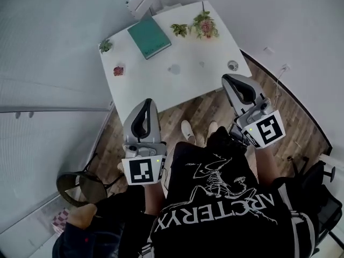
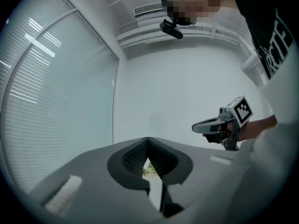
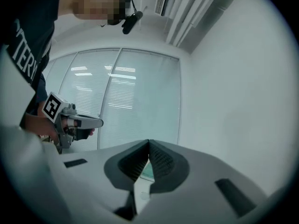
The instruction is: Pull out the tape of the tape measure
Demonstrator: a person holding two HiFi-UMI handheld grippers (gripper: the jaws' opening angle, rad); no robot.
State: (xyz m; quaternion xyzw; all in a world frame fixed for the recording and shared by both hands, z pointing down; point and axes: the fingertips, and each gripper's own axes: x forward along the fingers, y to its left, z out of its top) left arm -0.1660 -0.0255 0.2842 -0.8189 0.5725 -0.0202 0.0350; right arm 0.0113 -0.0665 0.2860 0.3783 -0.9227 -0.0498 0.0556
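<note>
Left tongs [image 1: 147, 103] pressed together on nothing, right tongs [image 1: 228, 79] closed and empty too, both held level just short of the white tabletop's [image 1: 161, 87] near edge, small round tape measure [image 1: 232, 65] by its right edge, teal book [image 1: 149, 37] farther left.

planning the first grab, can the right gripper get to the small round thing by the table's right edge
Probably yes: nothing stands between the right gripper and the small round grey object; jaws shut.
</note>
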